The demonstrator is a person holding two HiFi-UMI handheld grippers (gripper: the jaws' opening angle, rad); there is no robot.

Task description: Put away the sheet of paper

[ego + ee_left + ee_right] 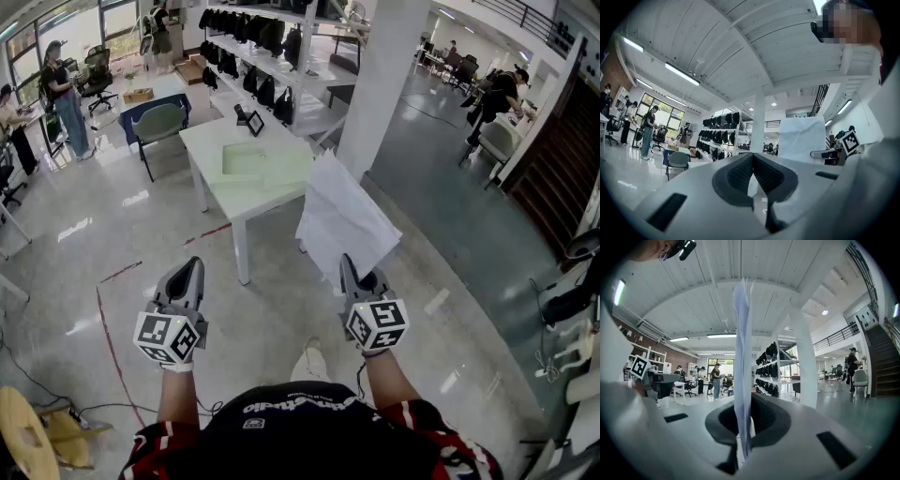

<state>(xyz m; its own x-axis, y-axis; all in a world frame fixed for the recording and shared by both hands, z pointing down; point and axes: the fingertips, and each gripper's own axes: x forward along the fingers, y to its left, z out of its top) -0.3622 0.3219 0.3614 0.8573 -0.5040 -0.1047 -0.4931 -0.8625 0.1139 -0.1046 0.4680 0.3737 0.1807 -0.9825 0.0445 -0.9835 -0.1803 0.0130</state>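
- The right gripper point(349, 267) pinched the sheet of paper point(339, 217) upright, likely for carrying to the surface point(272, 192).
- The left gripper point(190, 270) was spare, its jaws pressed together, empty.

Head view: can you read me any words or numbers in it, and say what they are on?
No text here can be read.
On the shirt: white lettering, upside down, too blurred to read.
On the left cube and right cube: black-and-white marker squares, no words.
On the paper: looks blank.
On the frames standing on the table: too small to read.
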